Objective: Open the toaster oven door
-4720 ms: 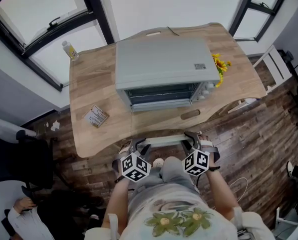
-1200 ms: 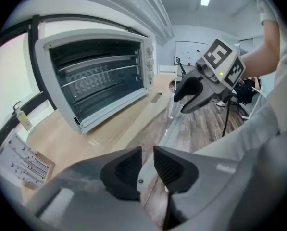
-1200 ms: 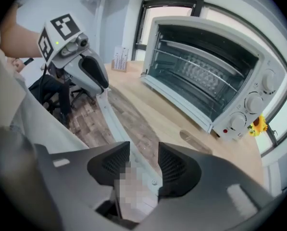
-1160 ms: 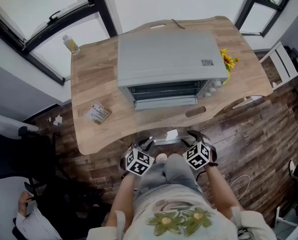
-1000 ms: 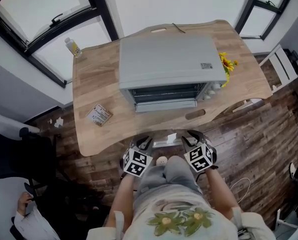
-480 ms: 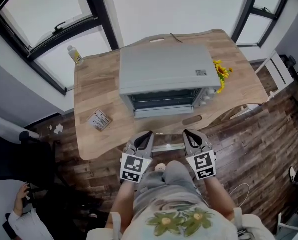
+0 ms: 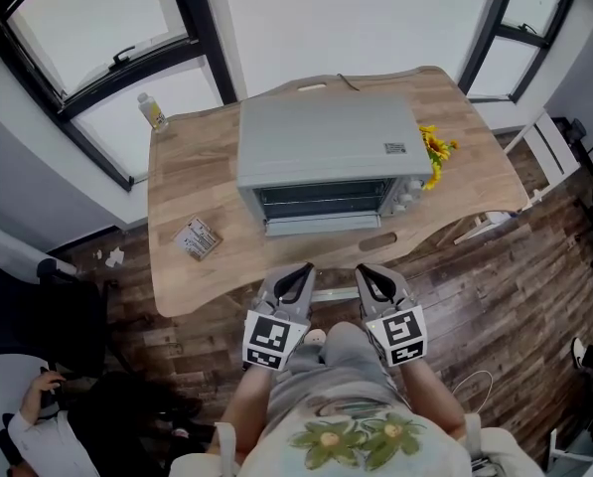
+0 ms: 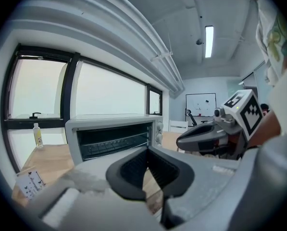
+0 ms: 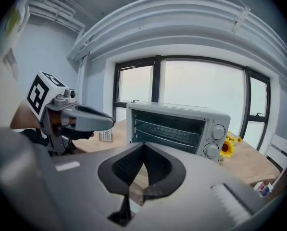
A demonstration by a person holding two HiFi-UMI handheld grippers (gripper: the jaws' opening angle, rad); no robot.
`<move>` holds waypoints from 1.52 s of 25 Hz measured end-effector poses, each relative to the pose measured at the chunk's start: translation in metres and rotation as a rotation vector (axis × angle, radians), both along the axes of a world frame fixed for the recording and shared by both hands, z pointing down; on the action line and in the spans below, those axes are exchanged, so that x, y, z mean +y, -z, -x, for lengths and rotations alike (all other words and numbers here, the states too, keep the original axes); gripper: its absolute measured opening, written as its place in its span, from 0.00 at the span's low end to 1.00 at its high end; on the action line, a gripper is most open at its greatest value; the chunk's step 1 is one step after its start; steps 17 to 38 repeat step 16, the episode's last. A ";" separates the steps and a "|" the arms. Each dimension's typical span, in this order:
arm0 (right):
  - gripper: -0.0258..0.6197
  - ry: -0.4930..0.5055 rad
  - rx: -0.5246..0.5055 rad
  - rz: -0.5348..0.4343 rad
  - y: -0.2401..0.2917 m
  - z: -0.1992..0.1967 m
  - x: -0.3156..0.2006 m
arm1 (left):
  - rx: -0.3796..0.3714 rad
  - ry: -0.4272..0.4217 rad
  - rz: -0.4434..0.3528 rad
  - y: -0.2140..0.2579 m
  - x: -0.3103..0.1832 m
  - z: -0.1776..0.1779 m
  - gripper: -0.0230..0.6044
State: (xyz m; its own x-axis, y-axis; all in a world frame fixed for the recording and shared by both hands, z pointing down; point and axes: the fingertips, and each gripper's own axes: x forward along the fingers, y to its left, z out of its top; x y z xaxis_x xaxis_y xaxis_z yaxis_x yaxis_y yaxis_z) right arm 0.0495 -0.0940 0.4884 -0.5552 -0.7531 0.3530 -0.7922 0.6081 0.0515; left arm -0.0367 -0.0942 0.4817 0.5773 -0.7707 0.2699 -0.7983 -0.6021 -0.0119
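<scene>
A grey toaster oven [image 7: 326,157] stands in the middle of the wooden table [image 7: 192,182], its dark front [image 7: 321,199] facing me. Wire racks show in that front in the right gripper view [image 9: 169,128] and the left gripper view [image 8: 112,141]. I cannot tell how the door stands. My left gripper [image 7: 296,272] and right gripper [image 7: 368,272] hover side by side just before the table's near edge, short of the oven. Both are shut with nothing between the pads. Each shows in the other's view: the right gripper [image 8: 201,136], the left gripper [image 9: 85,119].
A small bottle [image 7: 153,112] stands at the table's far left corner and a card pack [image 7: 196,238] lies at the near left. Sunflowers [image 7: 435,149] sit right of the oven. A black chair [image 7: 38,316] and a person are on the floor to the left.
Both grippers have risen from near my lap to the table's edge and tipped up toward level. Their jaws, apart a second ago, are now together.
</scene>
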 end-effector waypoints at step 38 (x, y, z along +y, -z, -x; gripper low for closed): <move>0.04 0.005 0.003 -0.015 0.006 -0.012 0.003 | -0.003 0.007 0.001 0.000 0.009 -0.008 0.04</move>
